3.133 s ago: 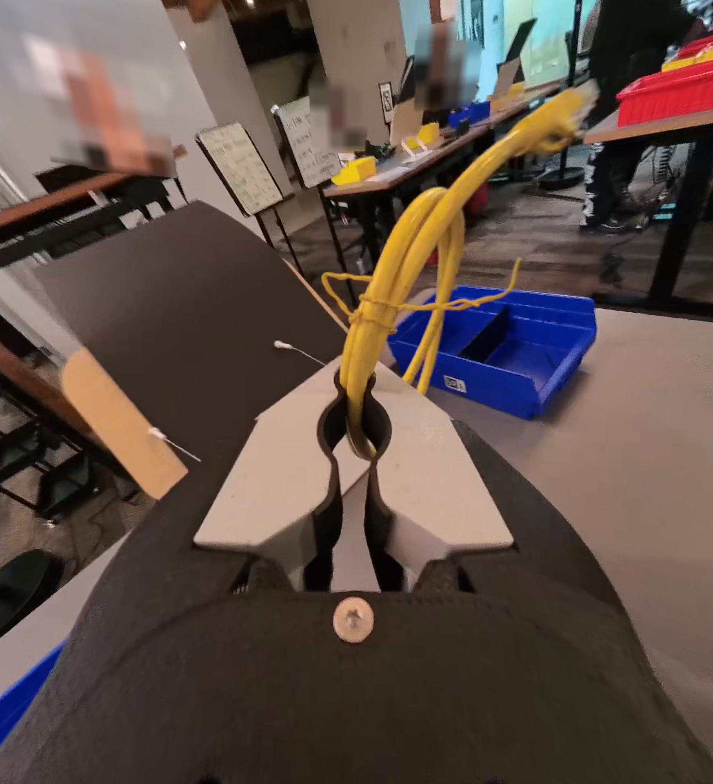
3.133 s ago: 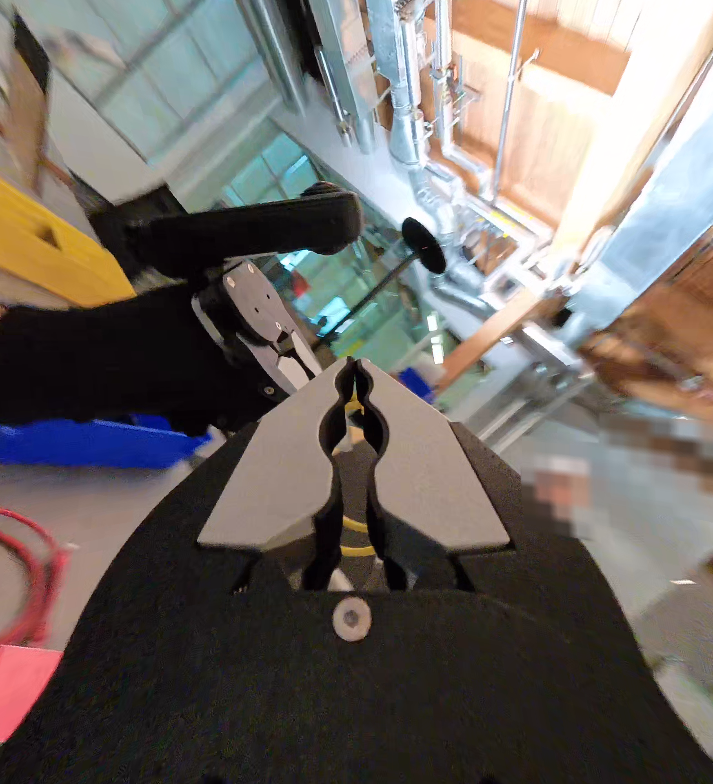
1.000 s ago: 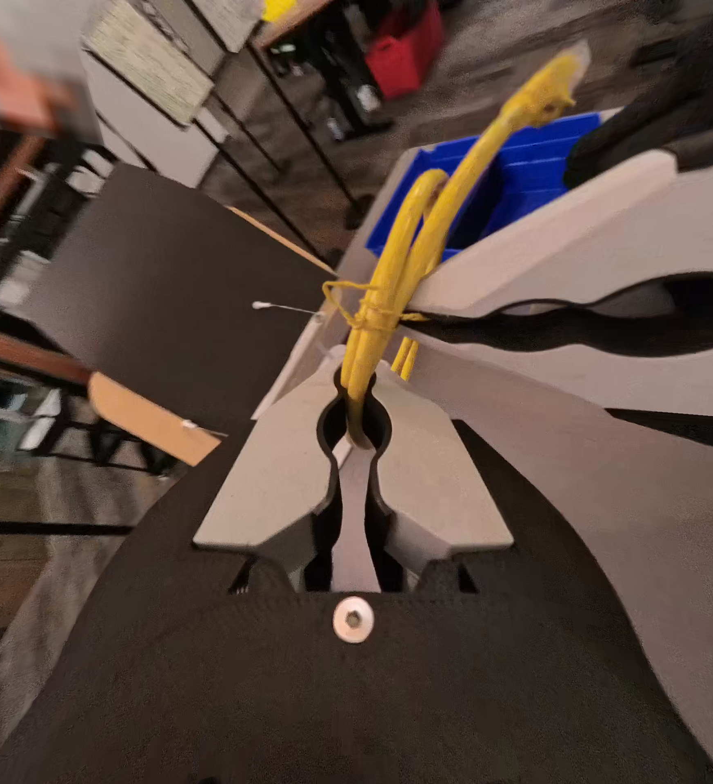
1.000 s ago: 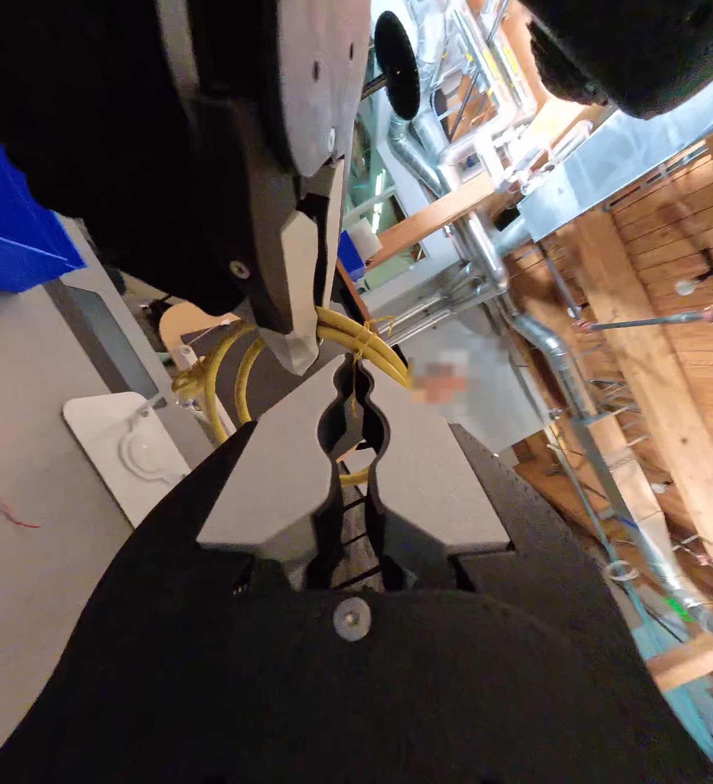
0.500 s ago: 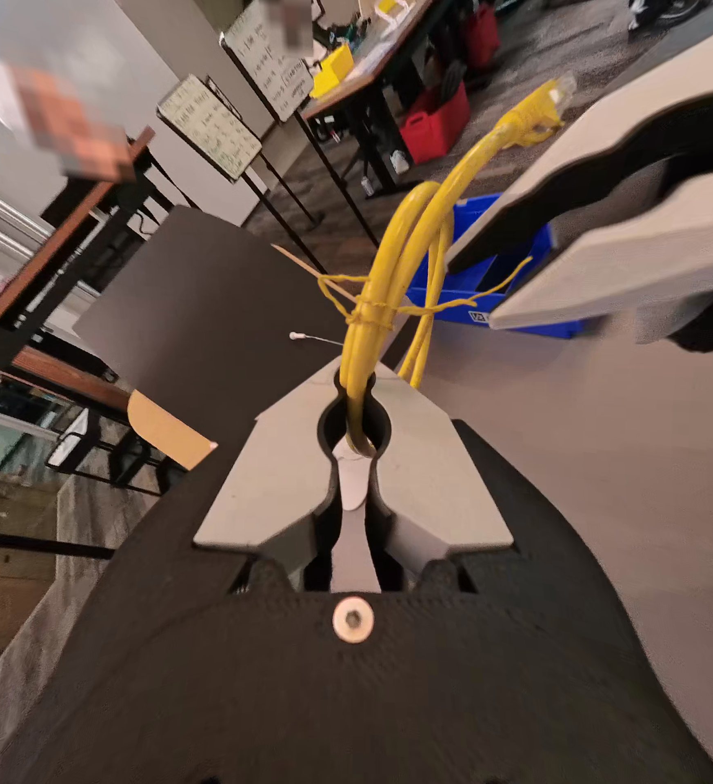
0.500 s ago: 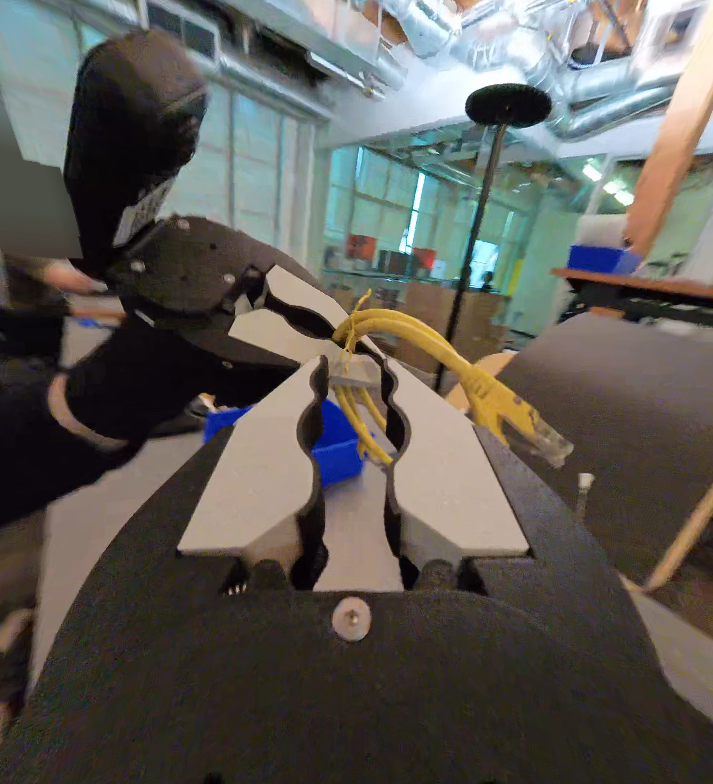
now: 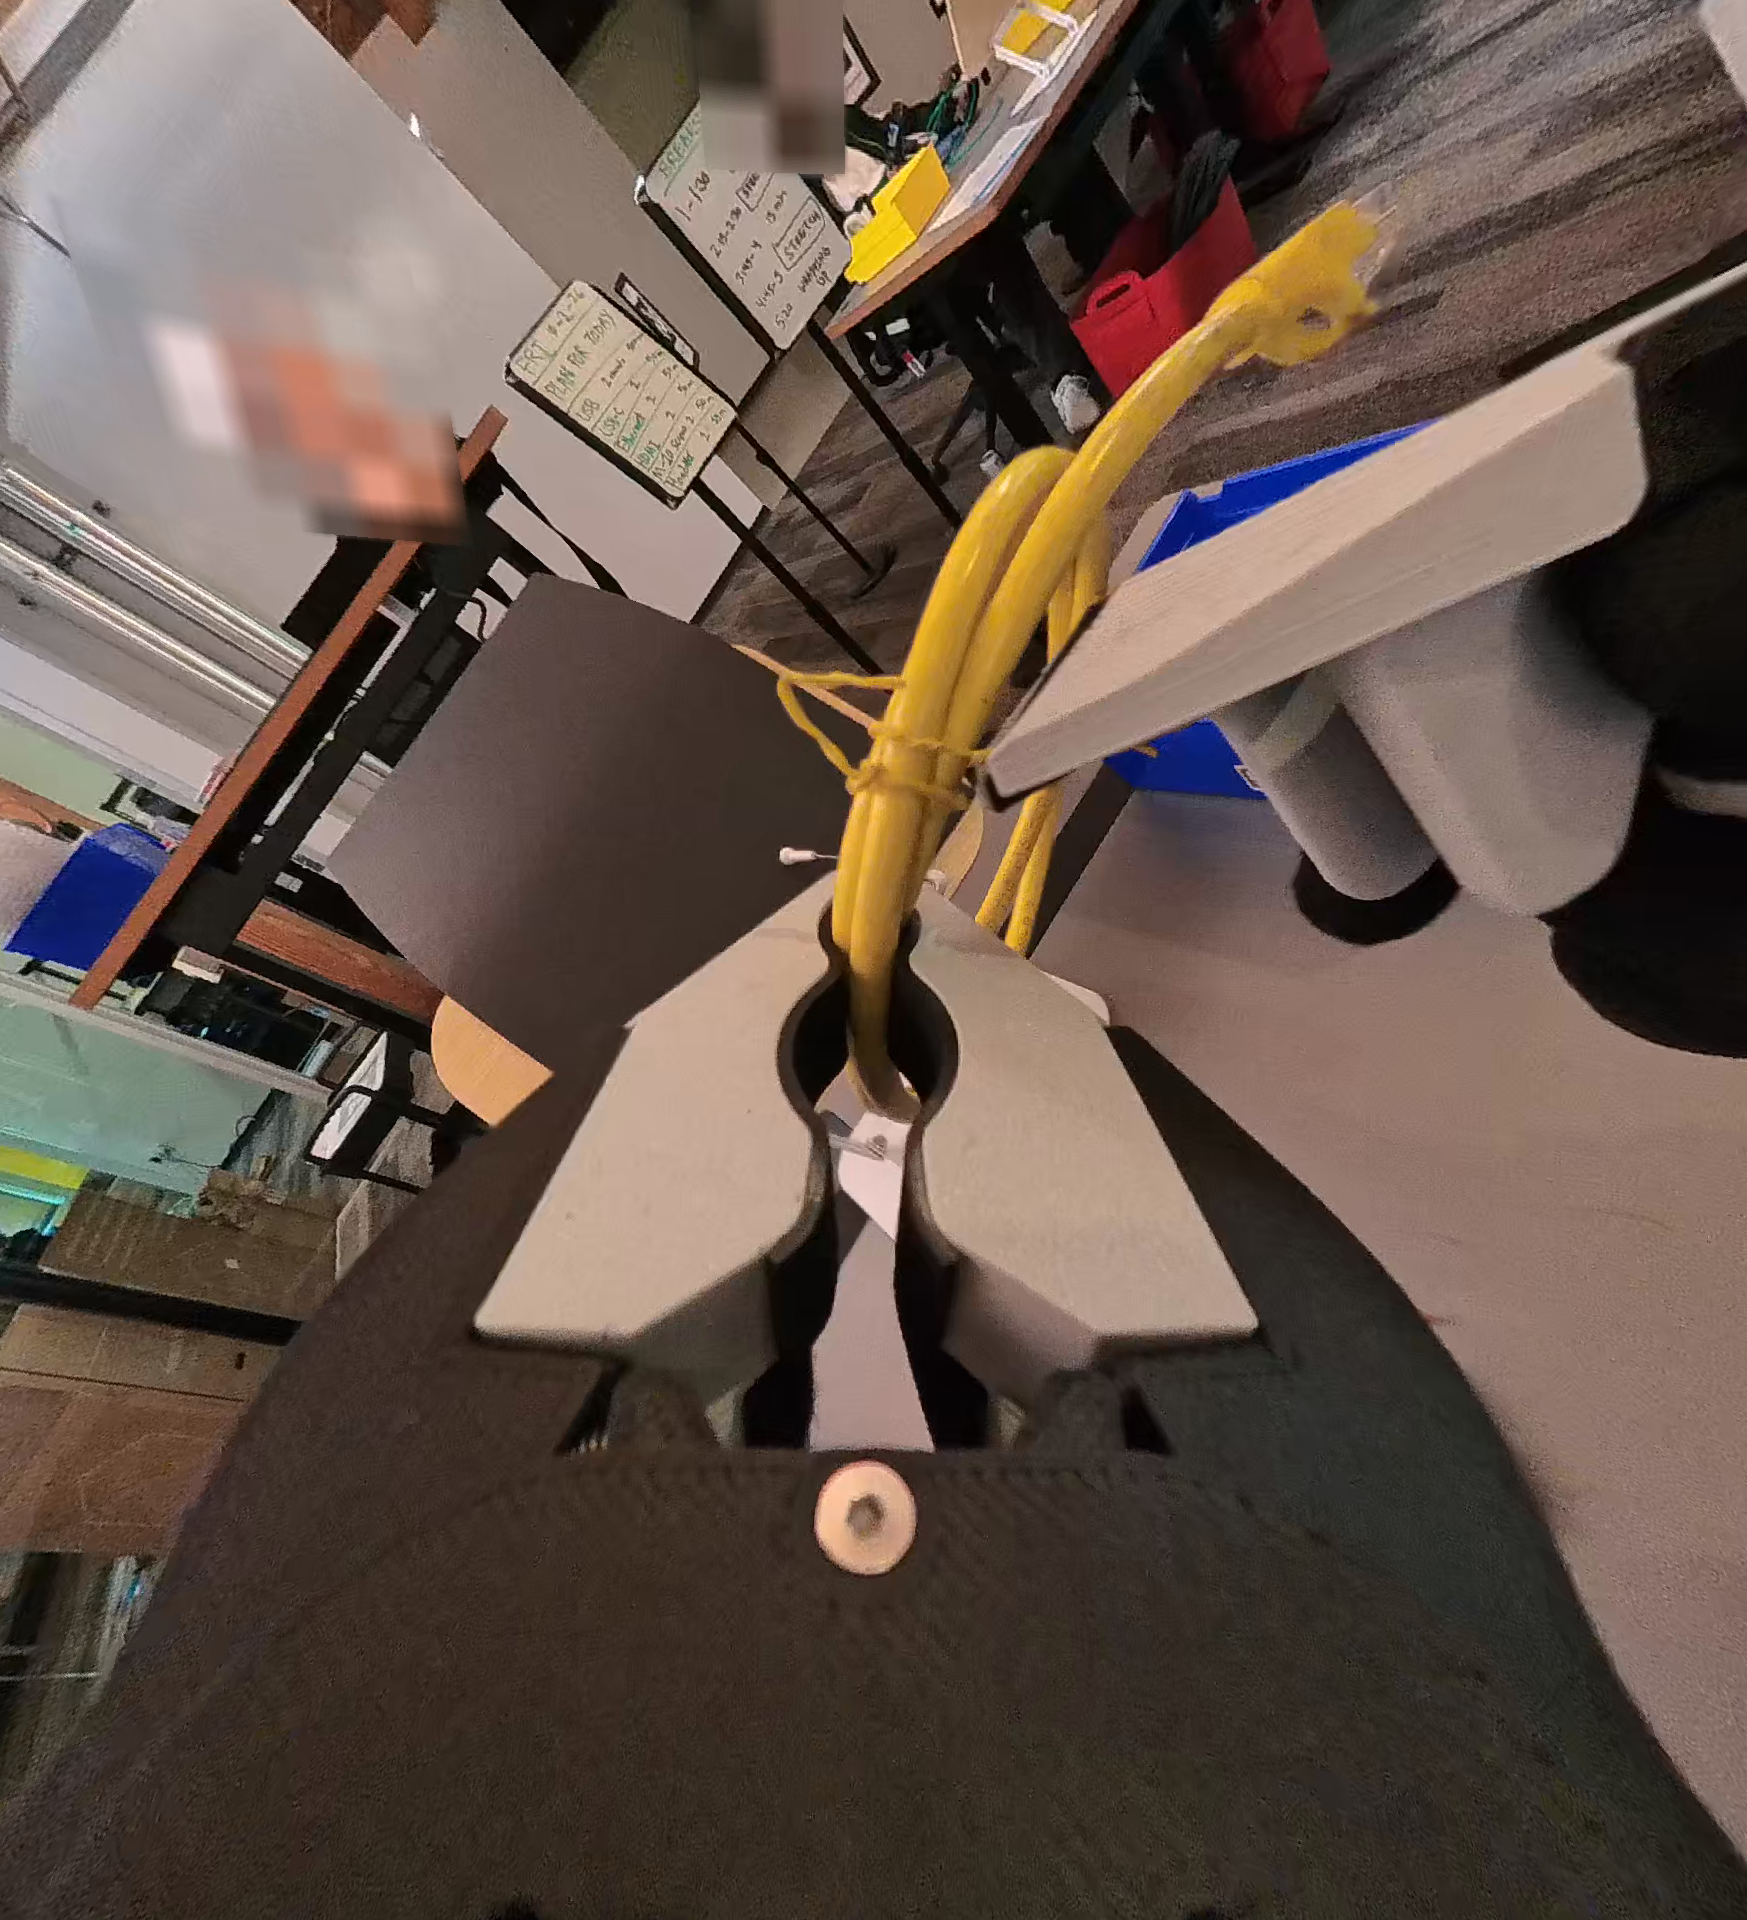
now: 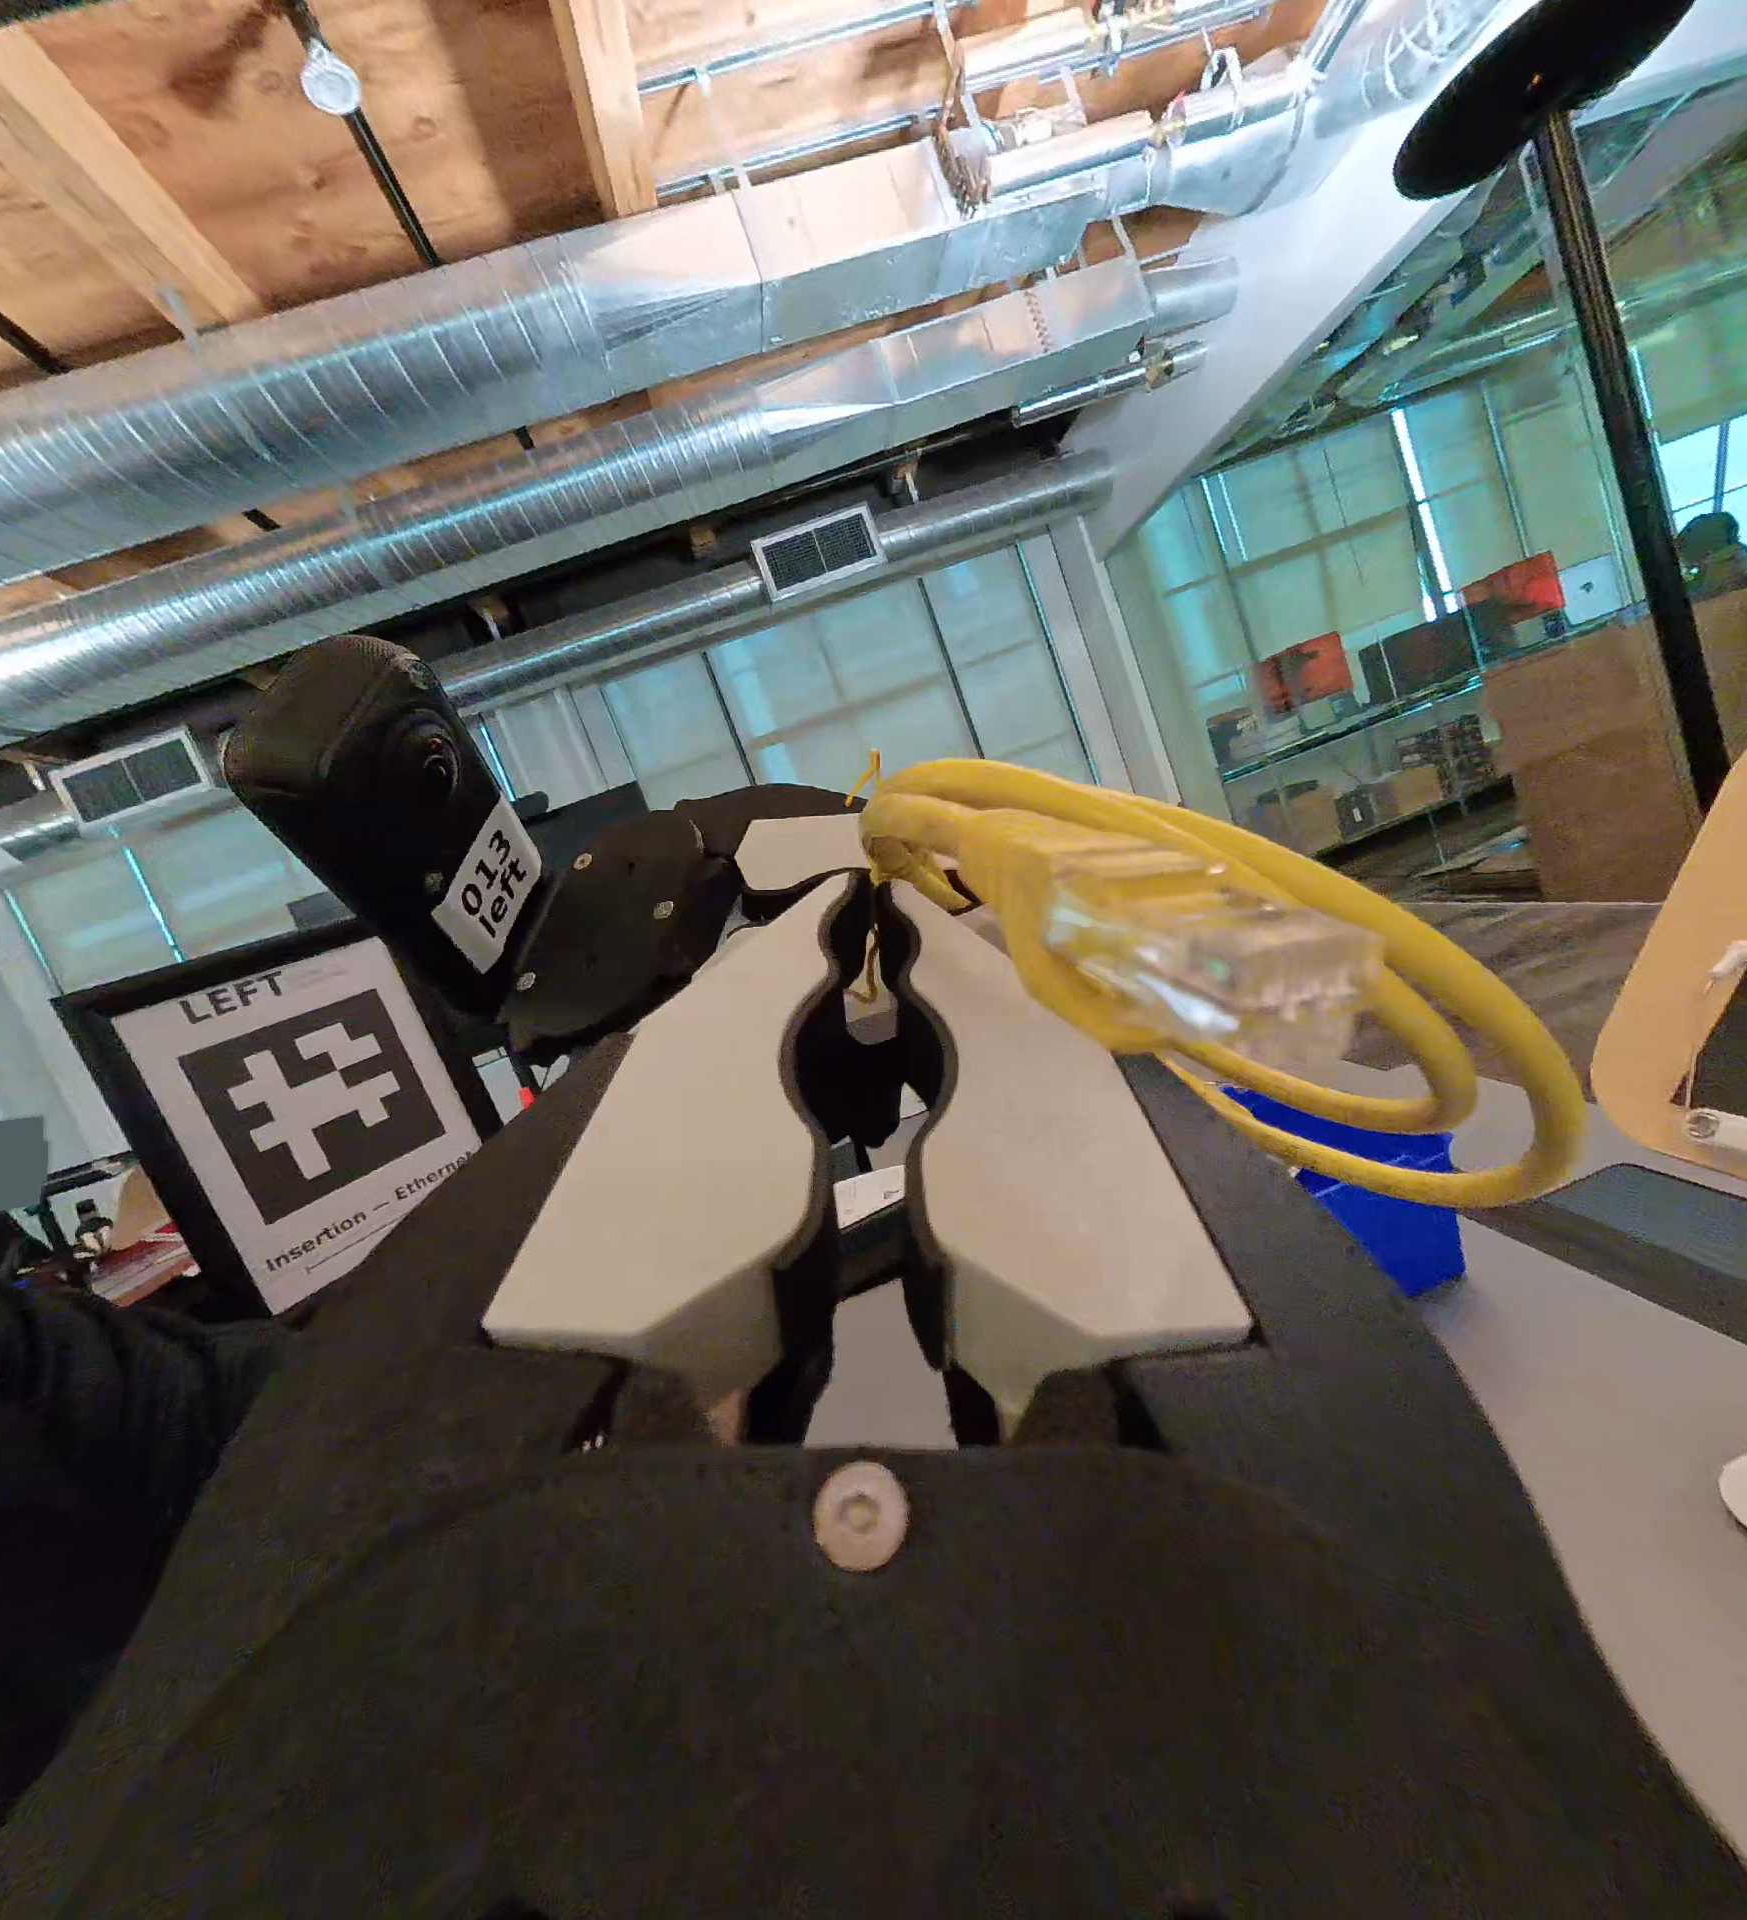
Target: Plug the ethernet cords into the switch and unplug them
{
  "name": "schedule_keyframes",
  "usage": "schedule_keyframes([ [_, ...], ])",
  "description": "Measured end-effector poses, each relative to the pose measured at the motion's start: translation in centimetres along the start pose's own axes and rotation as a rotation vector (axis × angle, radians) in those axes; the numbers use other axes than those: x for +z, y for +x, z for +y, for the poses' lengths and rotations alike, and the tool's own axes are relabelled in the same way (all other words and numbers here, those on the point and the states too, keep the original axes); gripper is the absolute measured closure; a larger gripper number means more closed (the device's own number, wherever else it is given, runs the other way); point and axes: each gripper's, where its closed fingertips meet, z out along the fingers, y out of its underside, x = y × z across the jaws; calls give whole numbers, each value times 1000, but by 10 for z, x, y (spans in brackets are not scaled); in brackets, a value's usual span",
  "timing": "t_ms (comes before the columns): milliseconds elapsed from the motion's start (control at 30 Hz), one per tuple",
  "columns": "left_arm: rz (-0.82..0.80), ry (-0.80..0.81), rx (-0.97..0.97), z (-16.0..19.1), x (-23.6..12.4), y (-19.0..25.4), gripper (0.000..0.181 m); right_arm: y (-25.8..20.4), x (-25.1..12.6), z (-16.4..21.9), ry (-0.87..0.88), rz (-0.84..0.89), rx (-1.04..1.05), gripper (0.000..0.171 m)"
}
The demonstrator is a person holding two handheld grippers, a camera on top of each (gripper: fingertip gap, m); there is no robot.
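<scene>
Right, the left tool (image 7: 874, 940) is clamped on a coiled yellow ethernet cord (image 7: 952, 665), its grey jaws closed around the strands where they pass through the round notch. The coil is bound with a thin yellow twist tie (image 7: 890, 753) just above the jaws, and one end of the cord arcs up and away to a clear plug (image 7: 1352, 244) held in the air.

From the right comes the right tool (image 8: 874, 904), its tips drawn narrow right at the tie; a wisp of the tie sits in the slit between them (image 8: 874, 951), though whether it truly pinches that strand I cannot tell. In the right wrist view the cord's loops (image 8: 1471, 1049) hang out to the side, with the clear plug (image 8: 1212, 961) pointing back toward the camera.

Both tools are lifted above the grey worktop (image 7: 1471, 1195). A blue bin (image 7: 1201, 623) stands on it behind the coil, and a dark panel with a tan edge (image 7: 578, 810) is beyond. A card with a black-and-white marker (image 8: 297, 1101) stands behind the left tool. The switch is not visible in either view.
</scene>
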Motion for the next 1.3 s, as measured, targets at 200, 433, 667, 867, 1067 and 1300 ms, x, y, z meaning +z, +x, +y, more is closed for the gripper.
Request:
schedule_keyframes([
  [200, 91, -48, -70, 3, 3, 7, 181, 6, -1, 1, -154, 339, -592, 171],
  [433, 337, -101, -228, -7, 4, 21, 181, -4, -2, -7, -413, 842, -1713, 171],
  [667, 243, -101, -293, 12, 20, -10, 181, -58, 25, 17, -313, 535, -1636, 171],
  [867, 93, 39, -141, -9, 2, -21, 181, -23, 0, -17, -66, 298, -674, 162],
  [1067, -8, 193, -19, -32, -9, -21, 181, -12, -9, -27, 91, -36, 10, 152],
  [1300, -44, 337, 112, -49, -20, -12, 181, -12, -18, -35, 194, -202, 215, 154],
])
